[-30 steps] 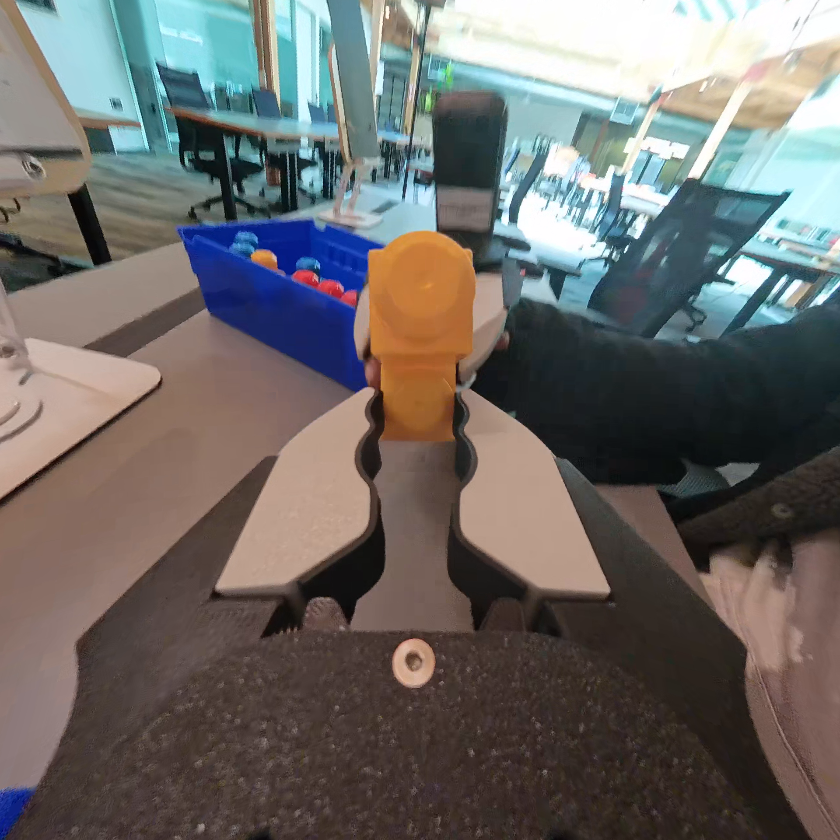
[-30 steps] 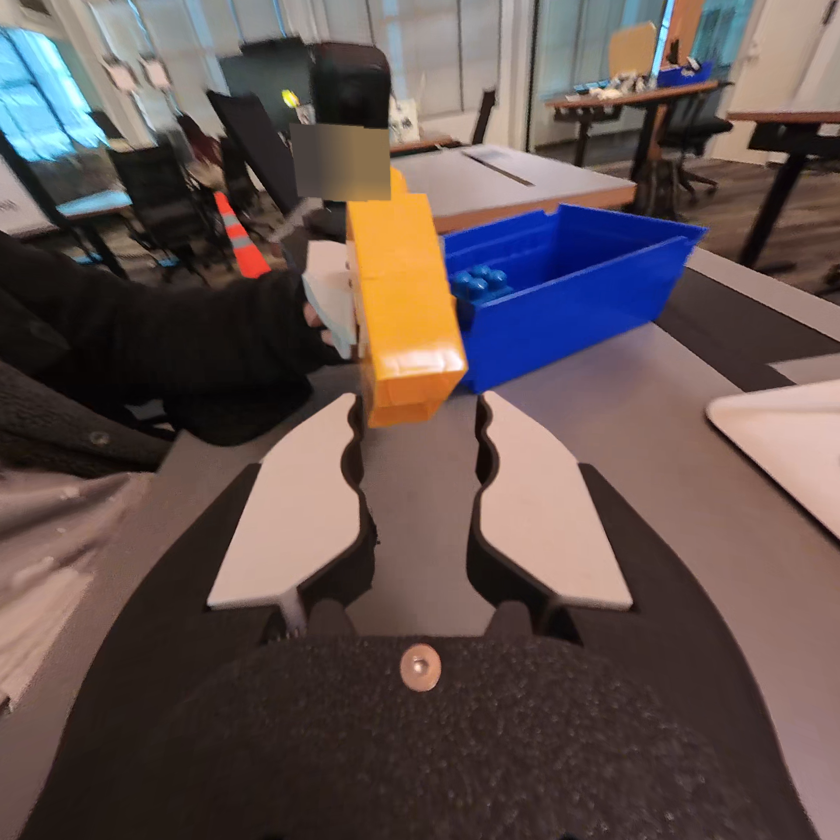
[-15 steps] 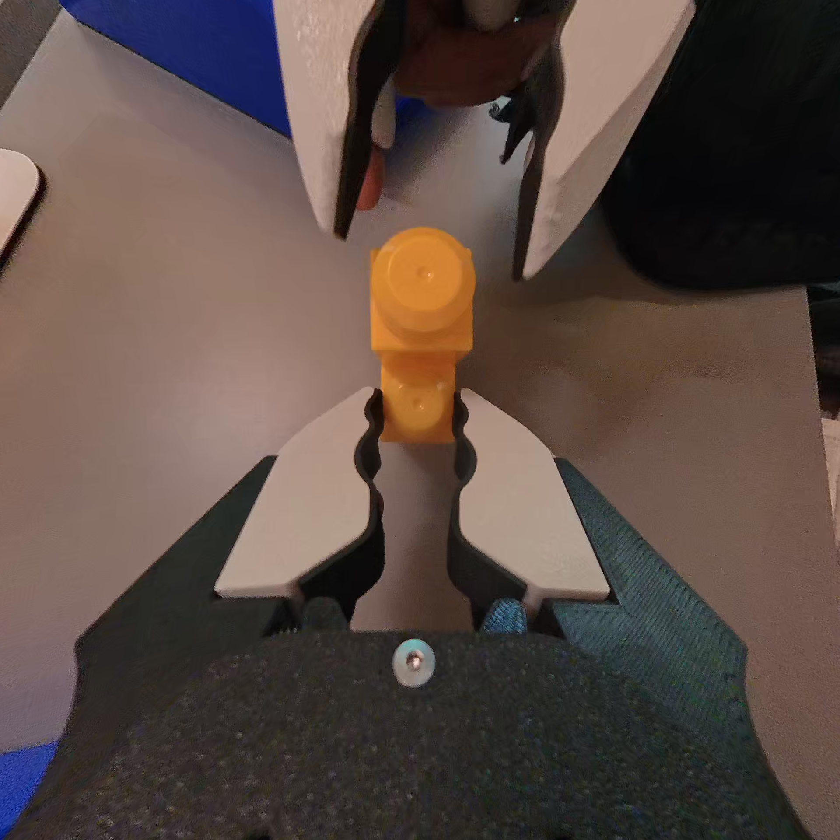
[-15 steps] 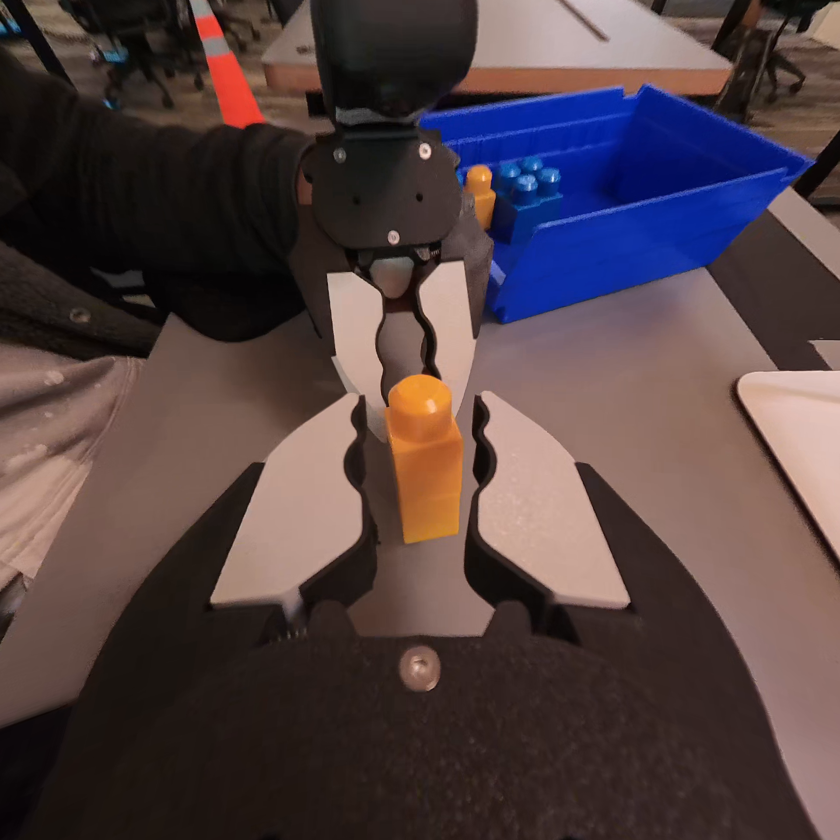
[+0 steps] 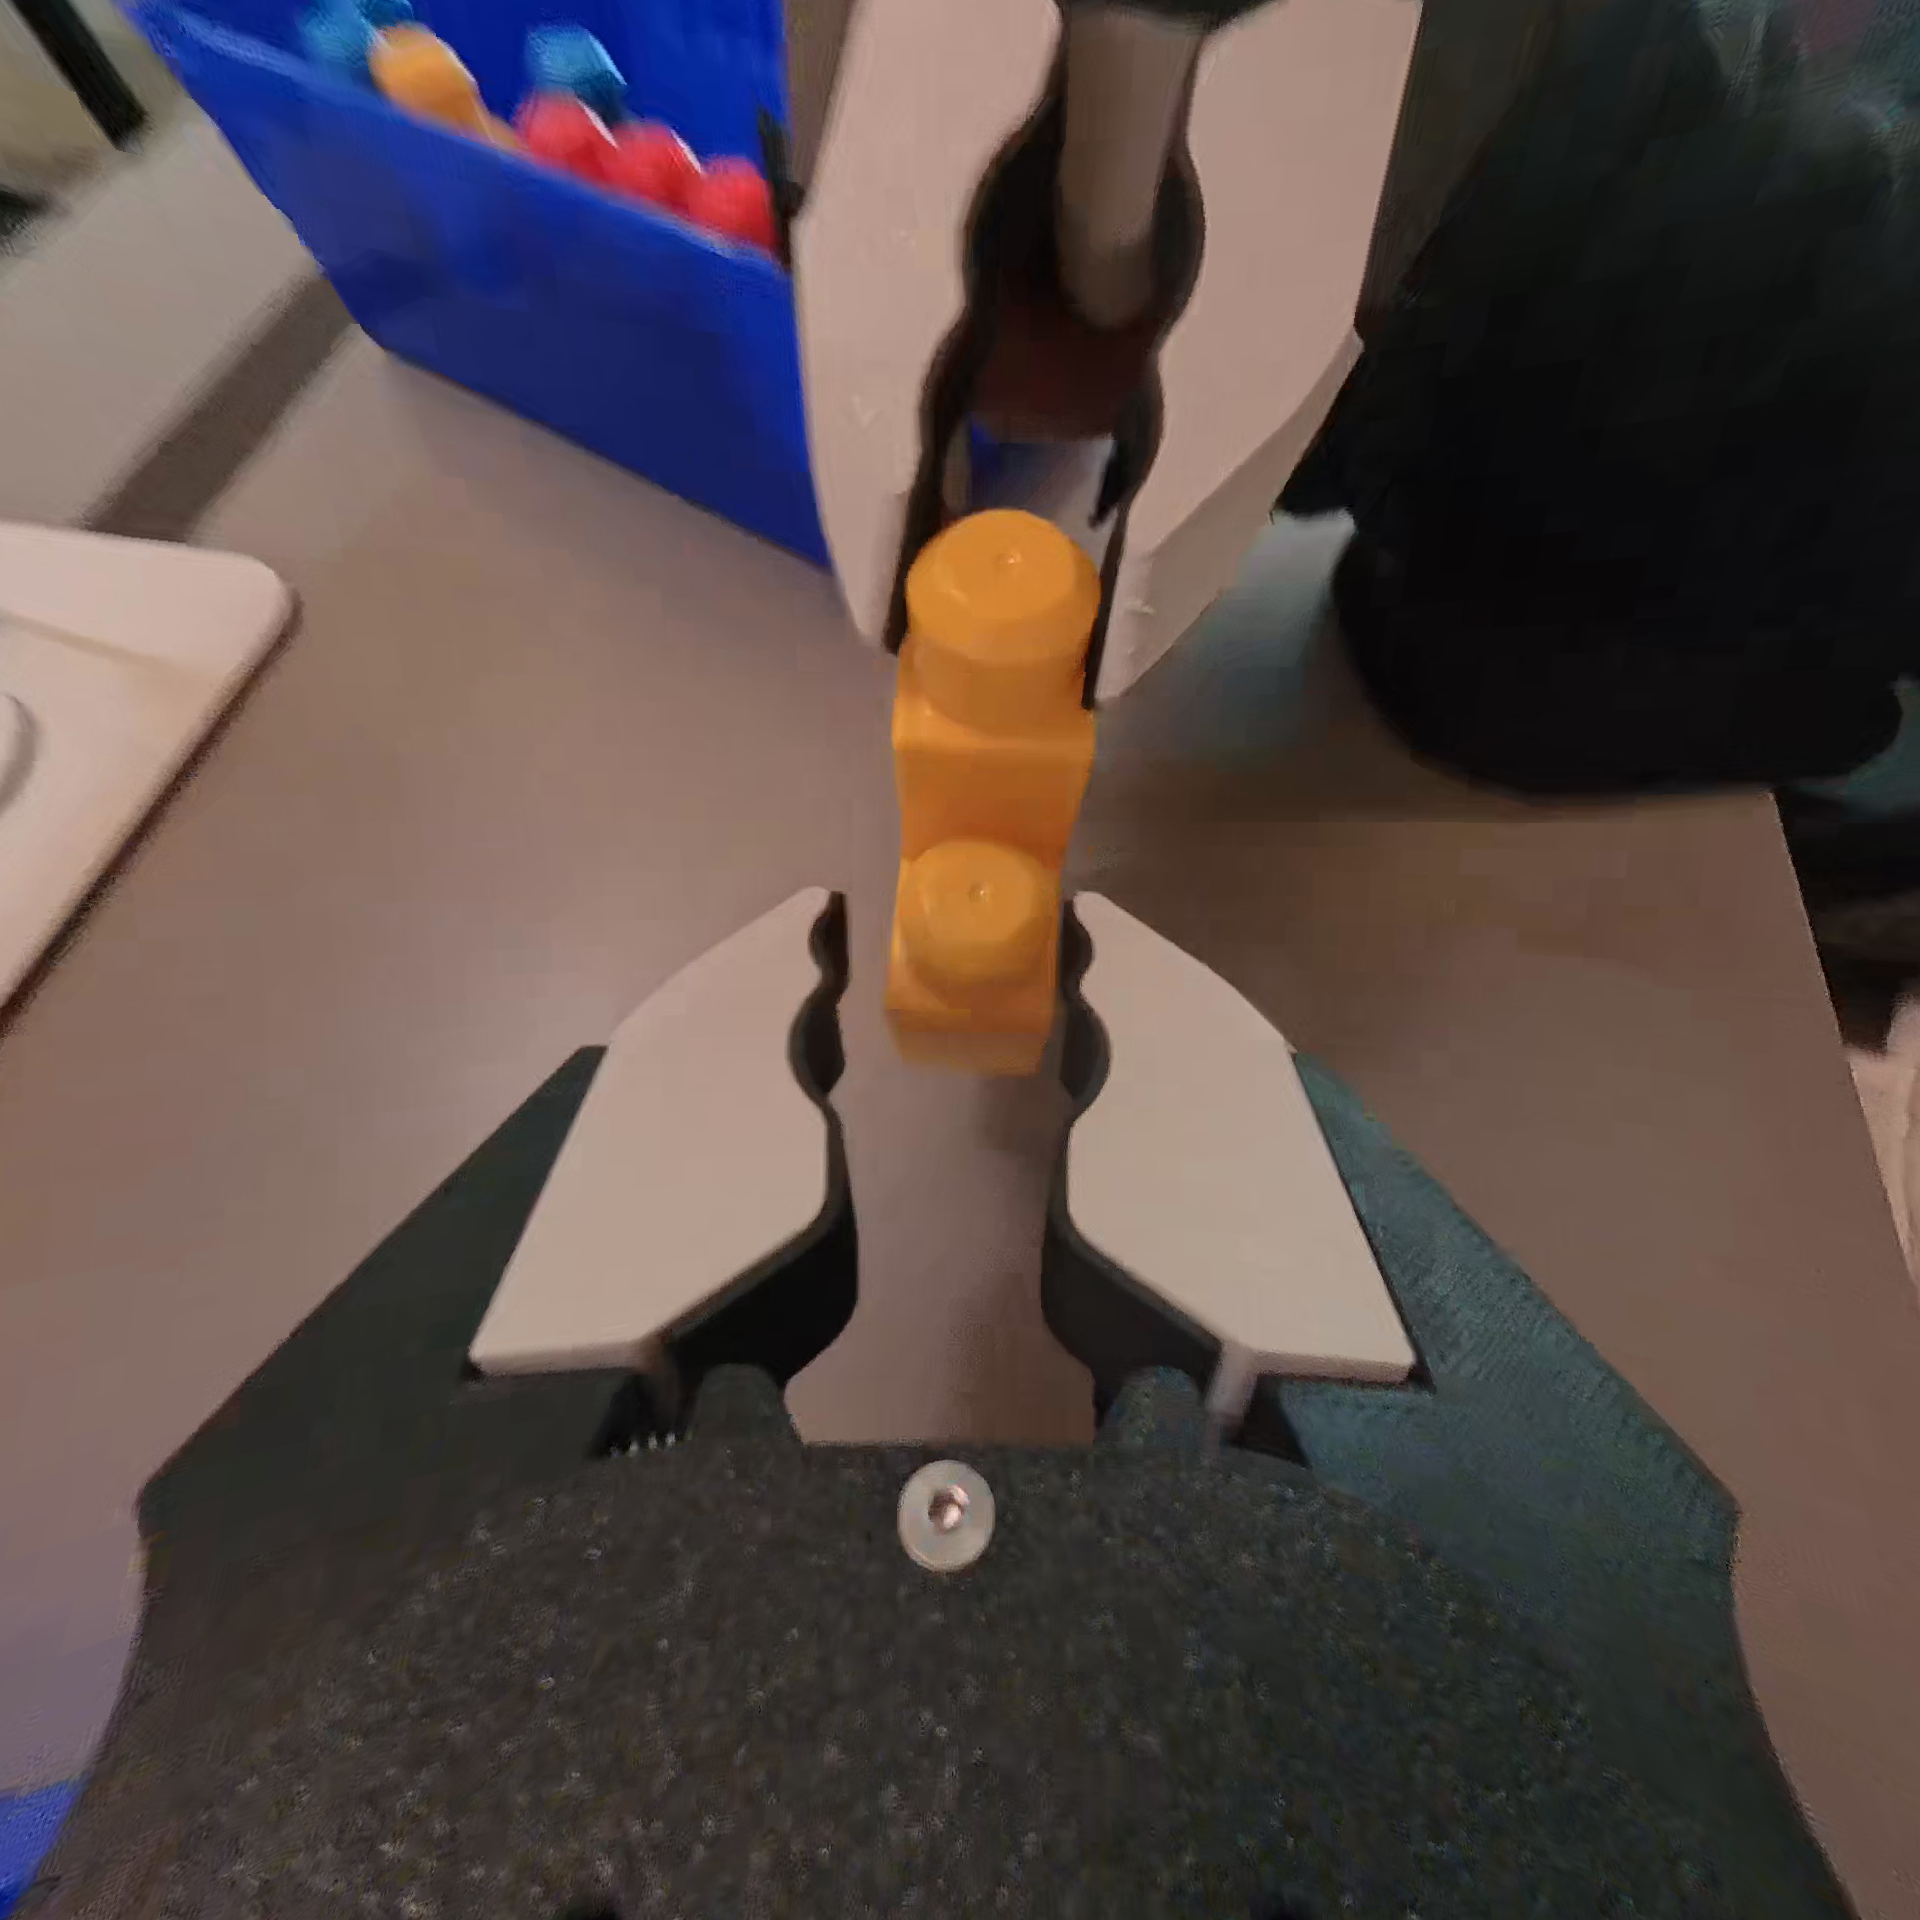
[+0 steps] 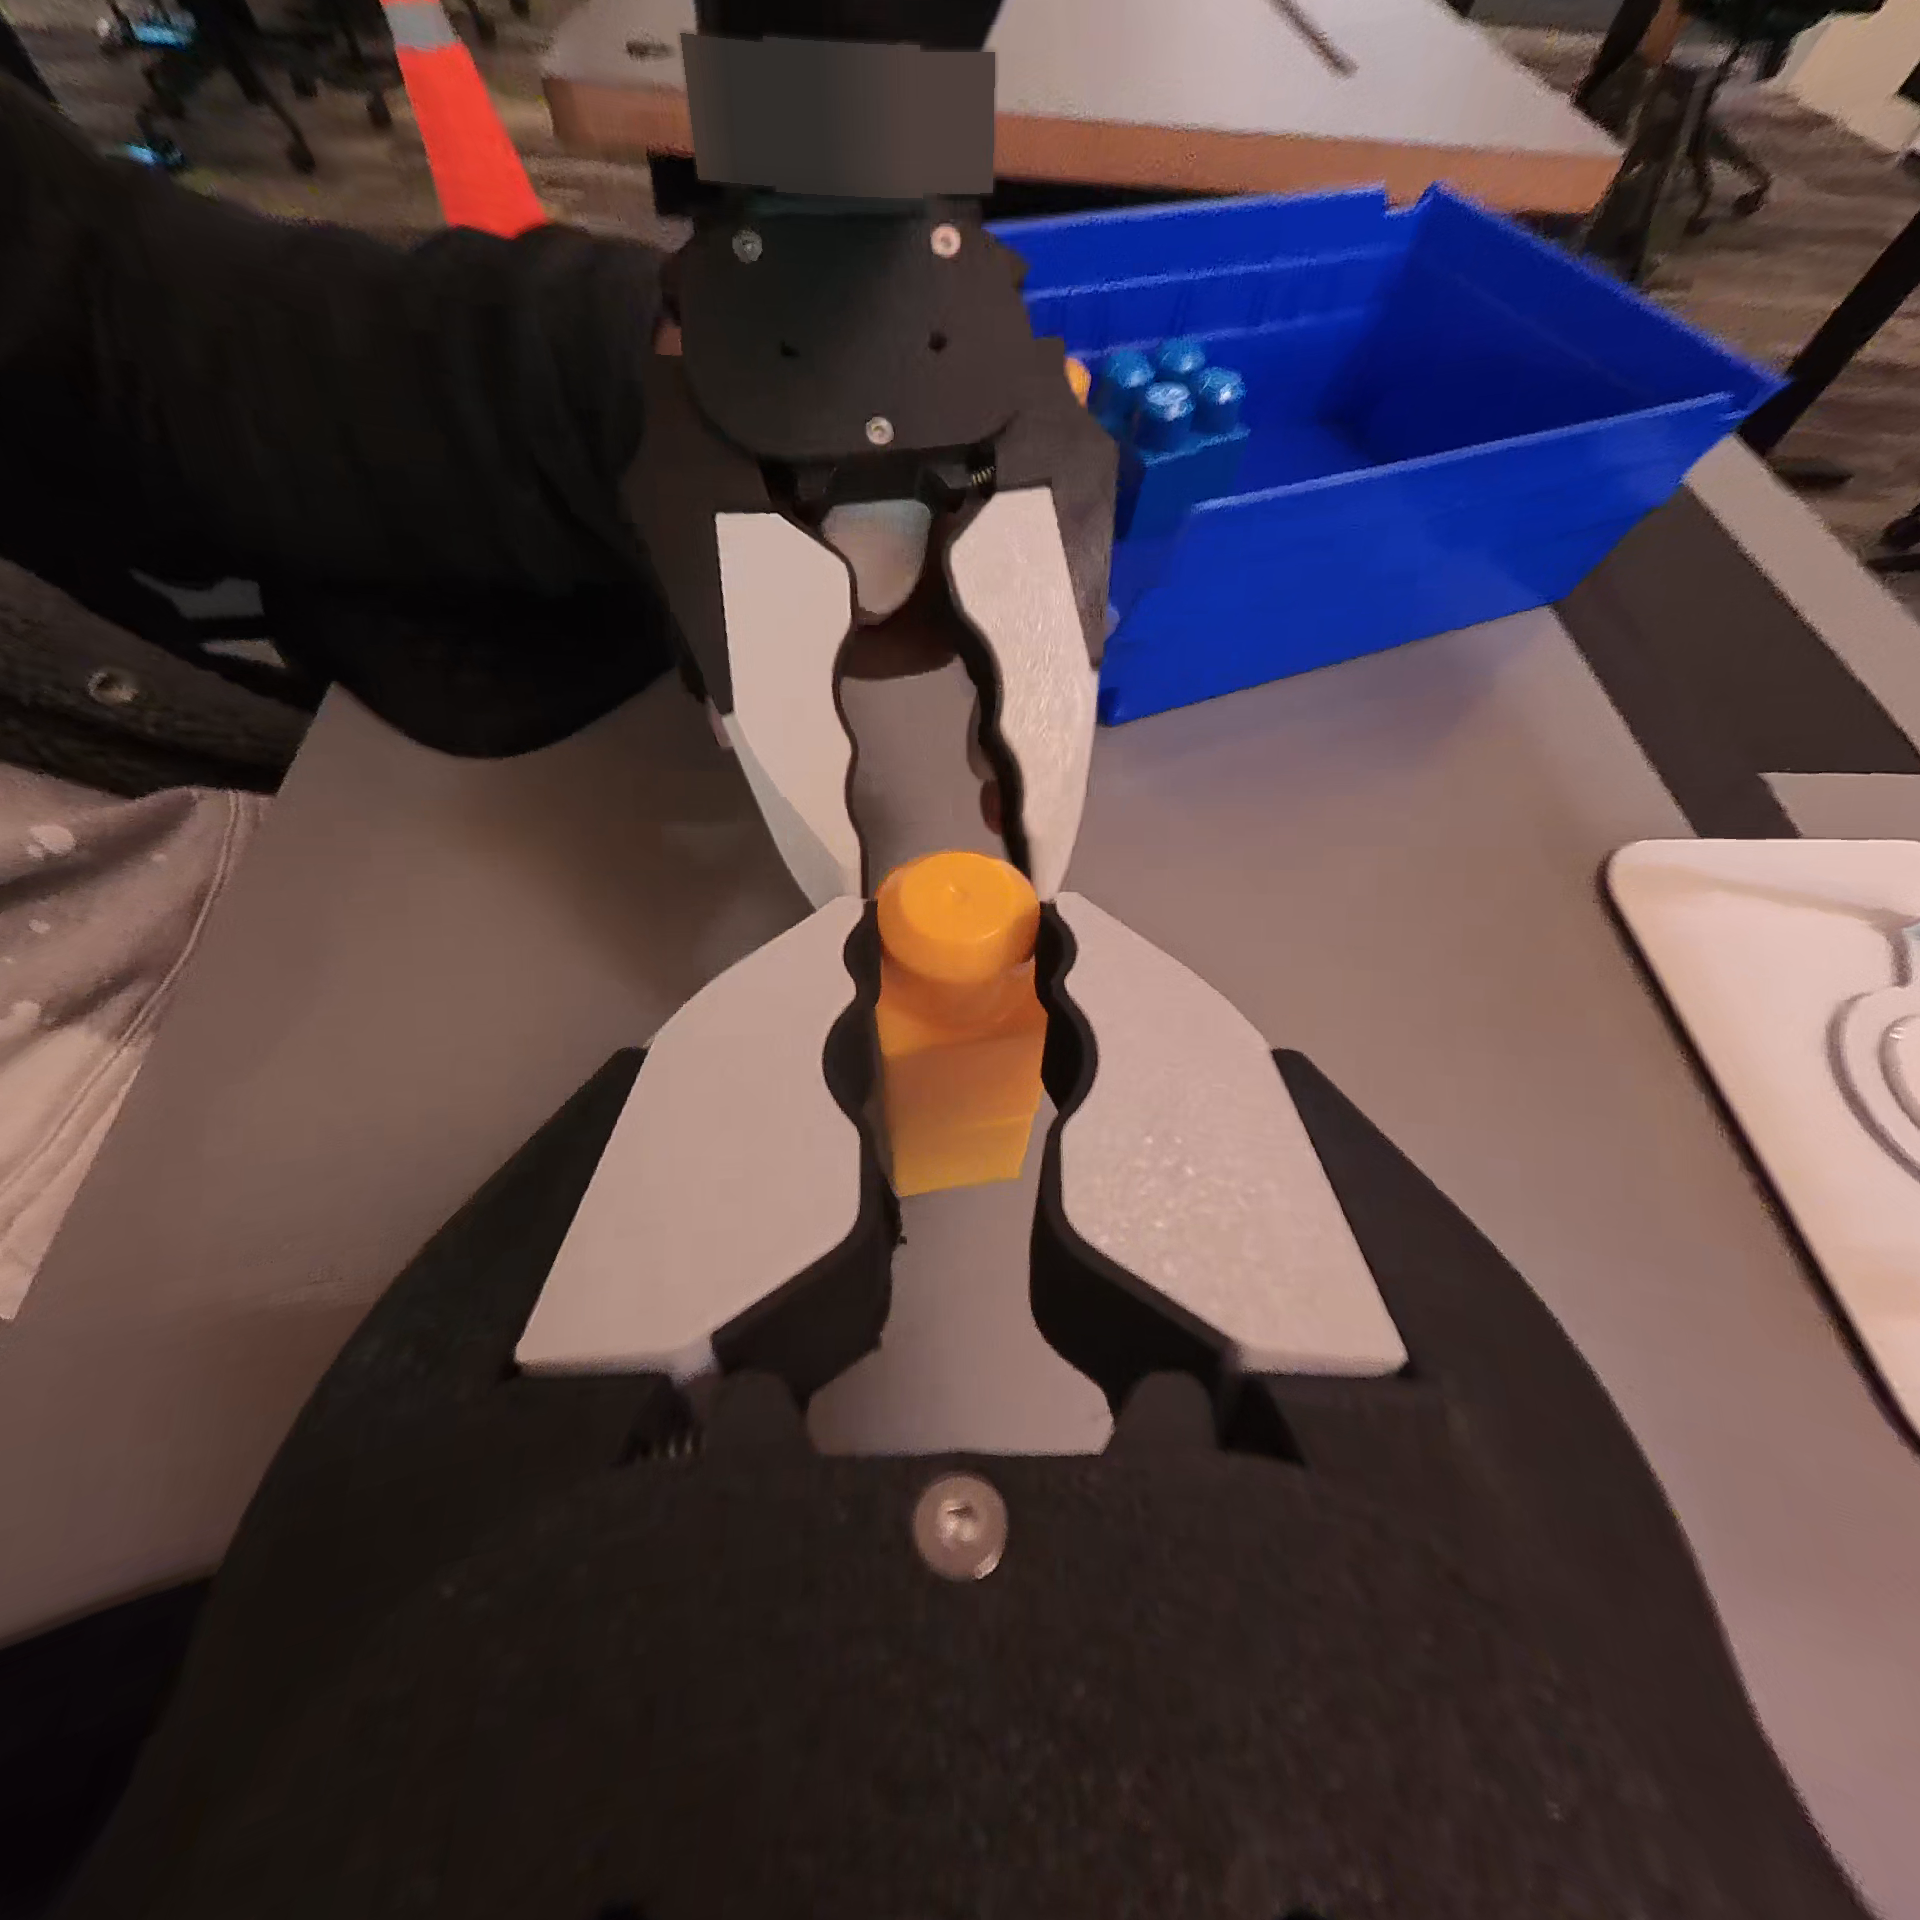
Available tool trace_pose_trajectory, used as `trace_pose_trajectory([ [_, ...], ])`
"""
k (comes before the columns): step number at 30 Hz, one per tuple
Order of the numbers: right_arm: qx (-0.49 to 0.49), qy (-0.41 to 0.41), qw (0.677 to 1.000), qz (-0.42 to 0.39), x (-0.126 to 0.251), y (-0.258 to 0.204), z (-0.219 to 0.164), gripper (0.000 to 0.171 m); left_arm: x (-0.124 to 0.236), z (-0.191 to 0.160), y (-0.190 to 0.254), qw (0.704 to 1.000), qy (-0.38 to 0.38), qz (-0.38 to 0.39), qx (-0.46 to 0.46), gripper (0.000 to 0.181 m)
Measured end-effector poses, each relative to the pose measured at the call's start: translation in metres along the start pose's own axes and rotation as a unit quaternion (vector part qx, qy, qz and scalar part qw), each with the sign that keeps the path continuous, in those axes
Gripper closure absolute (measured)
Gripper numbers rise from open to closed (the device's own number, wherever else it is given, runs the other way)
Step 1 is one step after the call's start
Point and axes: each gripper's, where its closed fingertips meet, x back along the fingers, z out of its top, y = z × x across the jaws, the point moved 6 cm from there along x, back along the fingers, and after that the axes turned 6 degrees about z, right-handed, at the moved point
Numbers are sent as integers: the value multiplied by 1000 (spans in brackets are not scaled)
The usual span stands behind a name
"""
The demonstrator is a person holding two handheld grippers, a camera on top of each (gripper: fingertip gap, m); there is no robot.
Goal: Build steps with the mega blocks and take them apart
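Mid-frame, the right gripper (image 6: 956, 925) pinches the orange block stack (image 6: 956, 1049) on the grey table (image 6: 1351, 935); the left gripper (image 5: 954, 914) sits slightly open around its lower step.

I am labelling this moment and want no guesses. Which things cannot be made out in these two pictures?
- Right wrist view: whether the right gripper clamps the orange blocks or only flanks them; its pads cover the sides.
- Right wrist view: the lower step is hidden behind the taller part.
- Left wrist view: the blocks inside the blue bin are blurred and cut off by the top edge, so they cannot be counted.
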Motion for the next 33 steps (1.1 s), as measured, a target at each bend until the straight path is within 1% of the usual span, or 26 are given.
trace_pose_trajectory([
  [1,0,13,1000,-13,8,2,3,143,4,5,-4,1000,29,8,9,134],
  [2,0,28,999,-27,18,4,6,143,9,10,-8,998,62,13,20,130],
  [3,1,44,998,-45,29,6,9,143,14,16,-14,994,99,32,32,130],
  [5,4,74,993,-91,56,12,17,143,24,23,-26,984,158,61,63,135],
  [7,5,110,984,-141,88,18,23,143,31,25,-34,972,202,87,79,141],
  [9,5,132,972,-194,123,25,27,143,36,25,-40,961,235,118,88,154],
  [11,6,126,960,-251,156,32,28,143,39,24,-45,950,259,143,97,181],
  [14,-9,89,943,-322,200,45,22,143,41,22,-51,939,275,179,104,181],
  [19,-58,27,921,-383,253,67,-7,143,41,21,-51,938,276,185,99,181],
  [22,-100,2,909,-404,272,85,-37,142,40,20,-51,939,272,187,96,181],
  [24,-119,-8,907,-403,277,98,-56,142,39,19,-50,939,271,187,93,181],
  [28,-141,-28,911,-386,279,124,-85,143,37,17,-50,941,266,191,88,181],
  [33,-172,-102,908,-369,278,160,-119,142,34,14,-51,942,261,193,86,181],
])
